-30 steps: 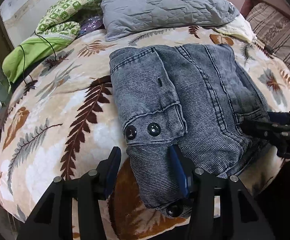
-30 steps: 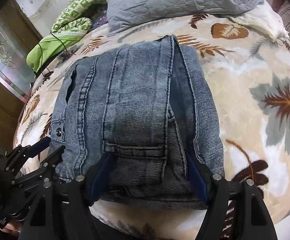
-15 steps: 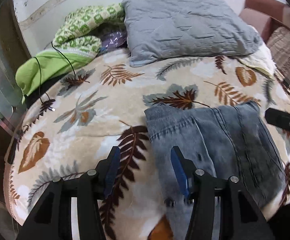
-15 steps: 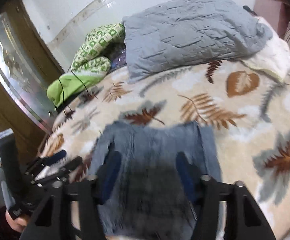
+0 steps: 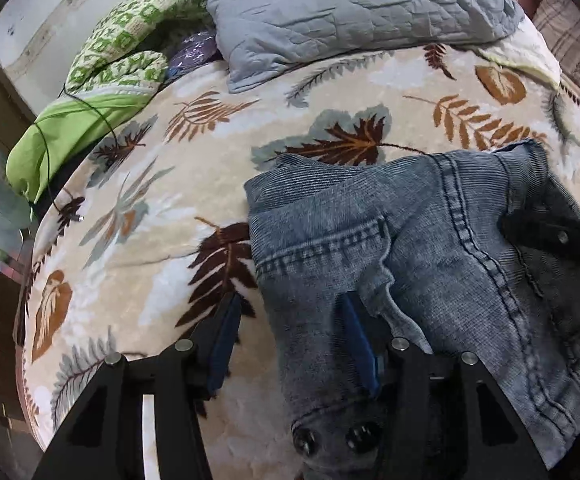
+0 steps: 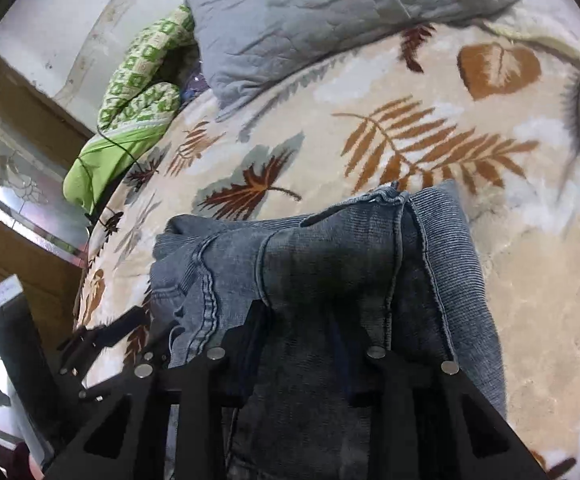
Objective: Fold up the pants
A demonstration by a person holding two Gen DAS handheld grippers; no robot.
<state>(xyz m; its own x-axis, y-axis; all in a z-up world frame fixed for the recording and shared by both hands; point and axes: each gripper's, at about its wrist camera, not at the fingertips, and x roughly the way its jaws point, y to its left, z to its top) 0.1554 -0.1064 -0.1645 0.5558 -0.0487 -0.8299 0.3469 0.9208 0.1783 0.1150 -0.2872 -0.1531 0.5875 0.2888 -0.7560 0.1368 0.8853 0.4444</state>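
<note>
The folded grey-blue denim pants (image 5: pixel 430 264) lie on the leaf-patterned blanket (image 5: pixel 162 216), bunched and partly lifted at the near end. My left gripper (image 5: pixel 290 340) stands with jaws apart at the pants' left edge; its right finger (image 5: pixel 358 344) is pressed into the denim near two dark buttons (image 5: pixel 334 440), its left finger over the blanket. In the right wrist view my right gripper (image 6: pixel 302 344) has both fingers apart, sunk in the pants (image 6: pixel 330 264). The left gripper (image 6: pixel 110 344) shows at the left there.
A grey quilted pillow (image 5: pixel 350 8) lies at the bed's far end, with a green patterned cloth (image 5: pixel 122 60) and a black cable (image 5: pixel 78 104) at the far left. A wooden and glass panel (image 6: pixel 10 184) stands left of the bed. A striped cushion (image 5: pixel 578 40) is at the far right.
Both grippers drew back toward the near edge, then came in on the pants again. The flat fold is now bunched and pulled nearer, with more blanket showing beyond it.
</note>
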